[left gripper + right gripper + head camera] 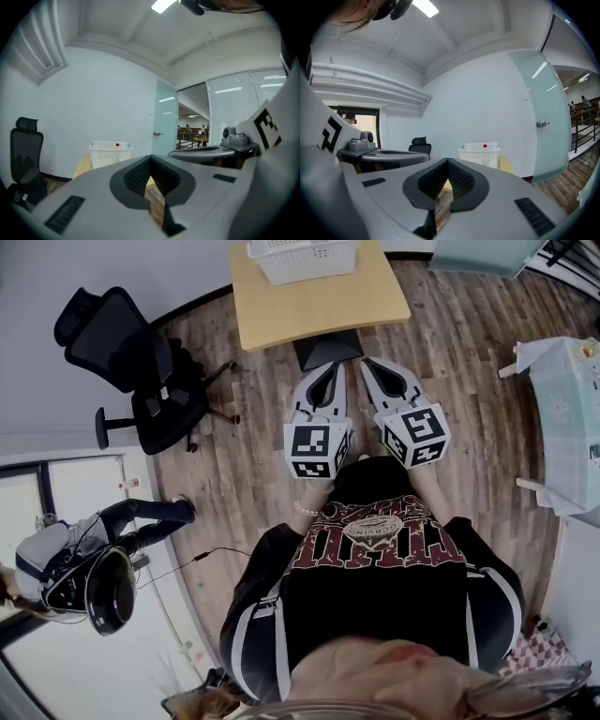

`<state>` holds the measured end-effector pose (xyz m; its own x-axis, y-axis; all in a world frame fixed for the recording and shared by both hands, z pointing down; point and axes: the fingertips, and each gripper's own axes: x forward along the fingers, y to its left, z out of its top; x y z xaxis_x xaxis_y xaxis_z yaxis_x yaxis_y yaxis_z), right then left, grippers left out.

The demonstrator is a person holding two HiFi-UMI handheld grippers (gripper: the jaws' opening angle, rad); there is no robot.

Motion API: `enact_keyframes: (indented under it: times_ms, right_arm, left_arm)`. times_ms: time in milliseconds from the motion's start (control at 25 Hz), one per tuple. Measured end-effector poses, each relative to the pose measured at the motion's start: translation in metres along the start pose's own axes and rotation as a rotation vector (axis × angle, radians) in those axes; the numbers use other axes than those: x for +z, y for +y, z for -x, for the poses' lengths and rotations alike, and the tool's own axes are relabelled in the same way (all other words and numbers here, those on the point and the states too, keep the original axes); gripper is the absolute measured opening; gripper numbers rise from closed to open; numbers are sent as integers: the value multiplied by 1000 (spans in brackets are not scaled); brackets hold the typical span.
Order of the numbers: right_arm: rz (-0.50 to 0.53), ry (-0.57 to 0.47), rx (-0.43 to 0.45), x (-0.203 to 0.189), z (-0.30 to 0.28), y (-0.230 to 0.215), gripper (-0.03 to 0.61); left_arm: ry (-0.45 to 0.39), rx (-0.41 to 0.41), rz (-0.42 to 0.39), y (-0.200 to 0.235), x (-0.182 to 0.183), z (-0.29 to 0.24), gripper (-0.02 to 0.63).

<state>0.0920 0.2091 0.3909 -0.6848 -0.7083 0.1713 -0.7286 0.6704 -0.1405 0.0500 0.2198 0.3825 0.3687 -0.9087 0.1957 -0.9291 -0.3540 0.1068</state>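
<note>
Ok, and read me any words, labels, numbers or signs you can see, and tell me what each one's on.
No text reads clearly.
Shirt: dark red block letters and an oval badge, upside down in the head view, too blurred to read.
Left gripper and right gripper: black-and-white square markers on their cubes, no words.
Pale blue cloth at right: small prints, too small to read.

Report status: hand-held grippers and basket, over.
Left hand-held gripper shut, empty. Right hand-held gripper shut, empty. White basket on table ahead, untouched. Office chair off left.
</note>
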Motion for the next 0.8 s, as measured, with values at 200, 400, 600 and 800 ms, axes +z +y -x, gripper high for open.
enact_keyframes:
  times_ms: [200,400,600,800]
  right_arm:
    - [3,6,1,4,-18,-2,17]
    - [6,14,3,2,-35,0,17]
    - [5,18,-6,3,-51,-3,17]
    - [4,25,-14,4,-66,-11,17]
  left_arm:
    - [6,-5,-1,14,3,-10,48]
    - [13,-18,3,27,0,-18,48]
    - [14,-26,6,41,2,-27,48]
    - [16,-37,12,51,3,-41,48]
